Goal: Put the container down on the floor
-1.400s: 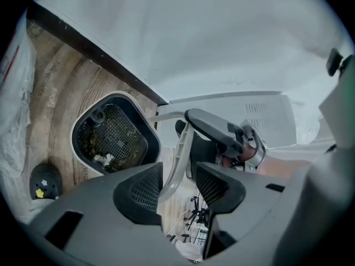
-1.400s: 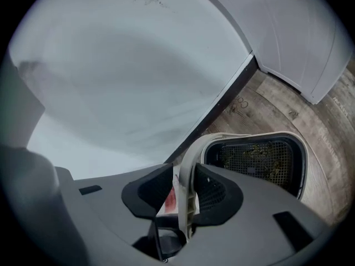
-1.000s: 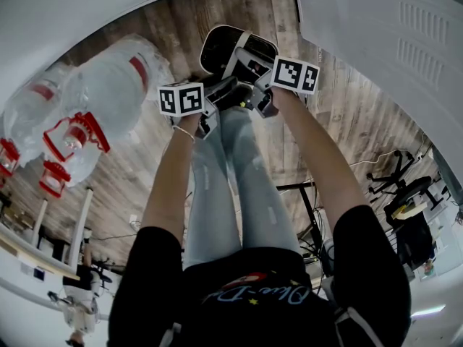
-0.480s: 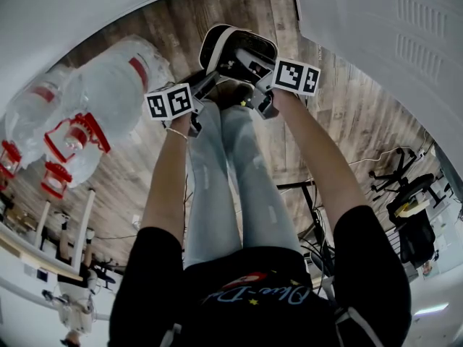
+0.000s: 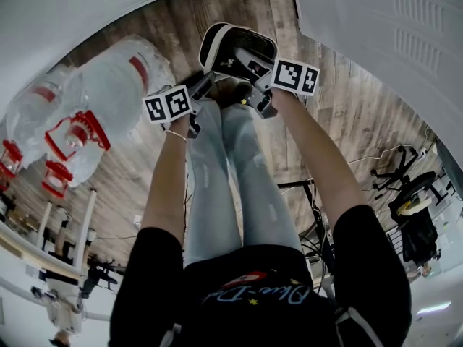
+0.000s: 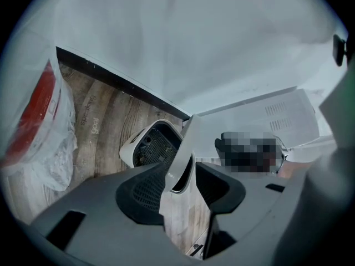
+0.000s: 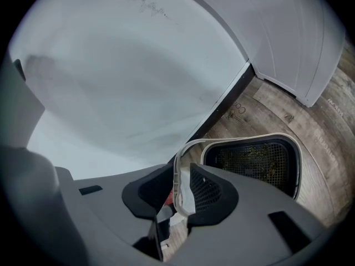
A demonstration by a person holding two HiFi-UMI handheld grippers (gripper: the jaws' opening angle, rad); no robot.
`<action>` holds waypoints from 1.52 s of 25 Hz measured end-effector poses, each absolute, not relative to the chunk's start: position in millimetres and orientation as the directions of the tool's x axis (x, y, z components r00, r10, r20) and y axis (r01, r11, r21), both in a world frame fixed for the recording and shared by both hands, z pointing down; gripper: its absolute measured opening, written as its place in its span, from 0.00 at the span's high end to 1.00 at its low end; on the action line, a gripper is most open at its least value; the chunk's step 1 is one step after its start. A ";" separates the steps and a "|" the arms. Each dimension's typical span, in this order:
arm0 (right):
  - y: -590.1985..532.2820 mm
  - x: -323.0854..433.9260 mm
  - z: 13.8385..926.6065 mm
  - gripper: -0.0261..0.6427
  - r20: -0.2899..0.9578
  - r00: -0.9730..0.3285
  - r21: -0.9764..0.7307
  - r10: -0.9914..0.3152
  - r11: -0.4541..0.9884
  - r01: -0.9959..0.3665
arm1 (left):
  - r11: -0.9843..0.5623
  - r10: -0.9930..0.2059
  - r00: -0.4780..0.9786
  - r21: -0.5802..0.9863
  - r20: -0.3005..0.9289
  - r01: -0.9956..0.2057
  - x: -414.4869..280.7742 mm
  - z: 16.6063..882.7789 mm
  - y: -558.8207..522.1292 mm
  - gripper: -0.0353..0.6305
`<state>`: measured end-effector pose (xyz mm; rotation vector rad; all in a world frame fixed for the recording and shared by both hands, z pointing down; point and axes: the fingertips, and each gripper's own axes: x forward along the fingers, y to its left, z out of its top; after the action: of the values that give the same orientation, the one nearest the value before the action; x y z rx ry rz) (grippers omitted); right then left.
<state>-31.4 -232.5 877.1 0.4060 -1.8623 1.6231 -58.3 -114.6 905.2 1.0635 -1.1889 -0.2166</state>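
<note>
The container (image 5: 211,40) is a white bin with a black mesh inside; it lies on the wood floor by the wall. It also shows in the left gripper view (image 6: 147,146) and the right gripper view (image 7: 252,159). Its thin white handle (image 6: 187,140) passes between the jaws of my left gripper (image 6: 186,184), leaning on one pad with a gap to the other. My left gripper (image 5: 200,87) sits at the container's near left. My right gripper (image 5: 253,85) is at its near right. Its jaws (image 7: 183,190) have just been closing, and the handle loop (image 7: 178,168) now fills the gap between the pads.
A plastic-wrapped pack of bottles with red caps (image 5: 94,100) lies on the floor to the left (image 6: 39,121). A white cabinet (image 5: 391,42) stands at the right (image 7: 299,32). The white wall (image 5: 72,6) with a dark baseboard runs behind. The person's legs (image 5: 217,194) are below the grippers.
My left gripper has drawn back to the left and slightly down. The container has tipped, so its open mesh side now faces up. The right gripper has stayed put.
</note>
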 end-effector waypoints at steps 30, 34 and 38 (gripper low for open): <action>-225.8 -24.5 783.5 0.95 0.564 -0.825 -0.818 0.018 0.149 -0.556 | 0.243 -0.707 0.475 0.811 0.524 -0.532 -49.1 800.2 -134.0 0.92; -224.2 -17.7 751.7 0.96 0.564 -0.826 -0.811 -0.013 0.180 -0.557 | 0.175 -0.749 0.484 0.839 0.453 -0.515 -48.9 761.5 -143.5 0.93; -228.0 -8.2 716.6 0.96 0.573 -0.818 -0.786 -0.048 0.249 -0.565 | 0.145 -0.786 0.452 0.838 0.421 -0.526 -54.4 722.0 -150.2 0.93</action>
<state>-8.2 -228.0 716.6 0.5585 -2.0918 1.5970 -54.4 -150.2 722.0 1.5169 -1.2030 -0.2745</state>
